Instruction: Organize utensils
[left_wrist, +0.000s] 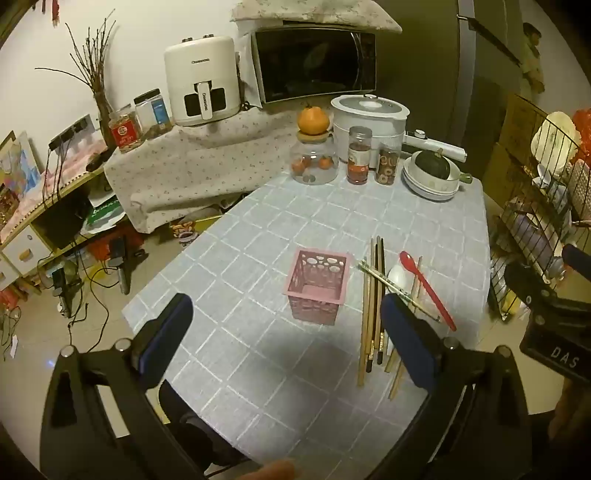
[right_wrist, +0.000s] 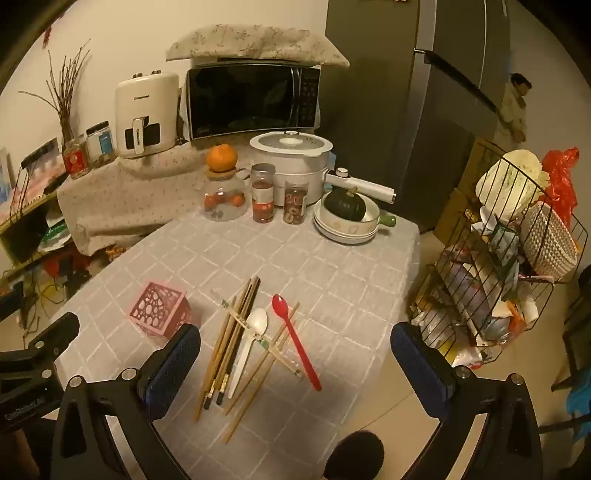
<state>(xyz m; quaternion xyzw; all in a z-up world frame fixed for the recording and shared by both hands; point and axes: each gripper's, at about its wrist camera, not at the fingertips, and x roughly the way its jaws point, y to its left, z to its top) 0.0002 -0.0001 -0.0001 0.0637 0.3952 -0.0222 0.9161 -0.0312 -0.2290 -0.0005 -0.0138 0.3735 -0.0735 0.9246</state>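
Observation:
A pink perforated holder (left_wrist: 317, 284) (right_wrist: 161, 309) stands upright and empty on the grey checked tablecloth. To its right lies a loose pile: several wooden chopsticks (left_wrist: 373, 302) (right_wrist: 229, 339), a white spoon (left_wrist: 397, 276) (right_wrist: 255, 325) and a red spoon (left_wrist: 428, 290) (right_wrist: 295, 338). My left gripper (left_wrist: 288, 341) hovers open above the table's near part, with the holder ahead between its fingers and nothing held. My right gripper (right_wrist: 295, 365) is open over the utensil pile, touching none of it. Part of the right gripper's body shows at the right edge of the left wrist view.
At the table's far end stand a glass jar topped by an orange (left_wrist: 314, 155), two spice jars (left_wrist: 359, 155), a white cooker (left_wrist: 369, 118) and stacked bowls holding a dark squash (left_wrist: 432, 173). A wire rack of dishes (right_wrist: 509, 258) stands right of the table. A person (right_wrist: 515, 107) stands far back.

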